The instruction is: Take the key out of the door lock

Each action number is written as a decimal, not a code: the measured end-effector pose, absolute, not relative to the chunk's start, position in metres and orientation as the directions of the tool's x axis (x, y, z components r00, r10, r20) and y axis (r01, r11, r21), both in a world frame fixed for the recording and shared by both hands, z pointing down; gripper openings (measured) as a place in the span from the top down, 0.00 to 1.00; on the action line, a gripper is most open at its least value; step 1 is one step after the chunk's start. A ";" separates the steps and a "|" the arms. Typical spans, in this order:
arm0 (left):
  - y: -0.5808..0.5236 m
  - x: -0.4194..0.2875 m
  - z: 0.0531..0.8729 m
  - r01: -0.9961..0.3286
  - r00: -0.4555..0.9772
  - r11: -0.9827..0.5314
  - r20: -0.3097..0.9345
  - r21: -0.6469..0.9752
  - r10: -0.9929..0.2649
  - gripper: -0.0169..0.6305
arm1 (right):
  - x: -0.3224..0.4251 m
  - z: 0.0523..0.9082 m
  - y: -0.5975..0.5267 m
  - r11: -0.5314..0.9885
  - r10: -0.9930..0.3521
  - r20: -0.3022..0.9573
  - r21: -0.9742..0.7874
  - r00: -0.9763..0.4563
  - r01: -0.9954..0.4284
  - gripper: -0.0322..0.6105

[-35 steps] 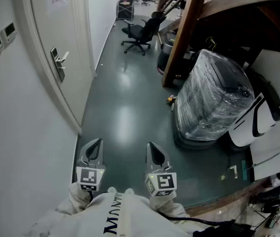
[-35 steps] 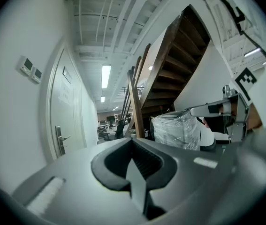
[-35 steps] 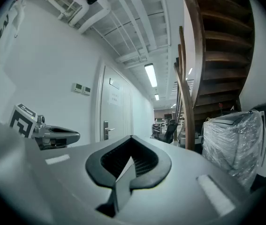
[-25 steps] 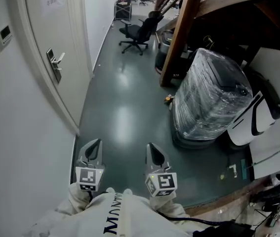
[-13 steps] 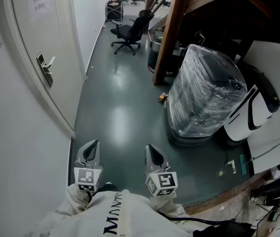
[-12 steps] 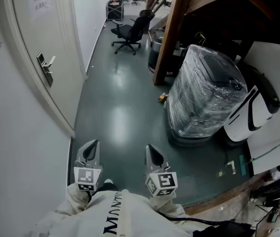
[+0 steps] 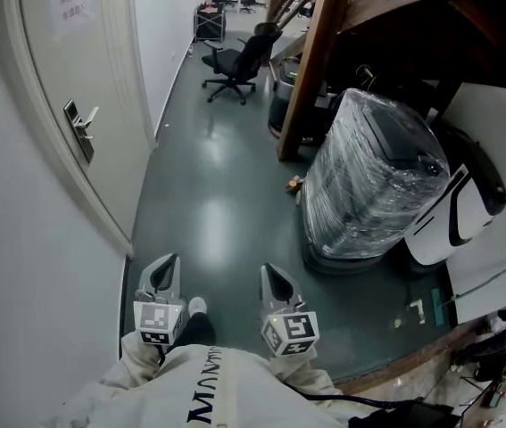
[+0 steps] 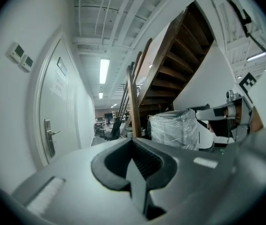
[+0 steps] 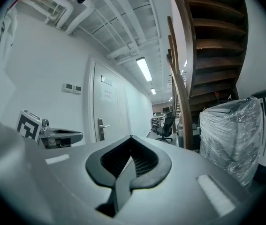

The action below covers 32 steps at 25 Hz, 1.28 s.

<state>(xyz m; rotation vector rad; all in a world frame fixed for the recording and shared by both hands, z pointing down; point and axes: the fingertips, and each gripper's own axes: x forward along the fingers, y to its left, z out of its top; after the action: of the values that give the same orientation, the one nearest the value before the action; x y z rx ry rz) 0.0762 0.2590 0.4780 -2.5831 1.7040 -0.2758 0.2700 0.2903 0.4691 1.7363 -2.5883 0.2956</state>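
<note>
Person had walked further up the corridor. In the head view the door lock (image 7: 78, 132), at the near edge of the door (image 7: 83, 52), had shifted down-left versus a second back. A shoe (image 7: 197, 307) now showed on the floor (image 7: 226, 212) beside the left tongs (image 7: 165, 270). Lock was well ahead, out of reach. Key was too small to make out on the plate. Left tongs and right tongs (image 7: 275, 281) were both fully closed, nothing in either. Judgement: approach phase only; tongs would need opening before any grab at the key.
</note>
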 end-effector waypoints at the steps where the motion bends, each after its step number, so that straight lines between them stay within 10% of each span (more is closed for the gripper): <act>1: 0.253 0.077 0.478 -0.907 0.386 -0.400 0.124 -0.132 -0.914 0.97 | 0.271 0.470 0.285 0.365 -0.916 0.116 -0.152 -0.383 -0.919 0.95; 32: 0.026 0.024 0.498 -0.890 0.427 -0.446 0.163 -0.100 -0.889 0.97 | 0.197 0.489 0.058 0.378 -0.896 0.195 -0.138 -0.399 -0.916 0.95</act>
<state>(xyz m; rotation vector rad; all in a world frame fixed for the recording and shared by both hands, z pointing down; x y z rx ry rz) 0.0236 0.0263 0.4982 -2.6548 1.6547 -0.3024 0.1970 0.0578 0.4888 1.6699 -2.5335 0.3429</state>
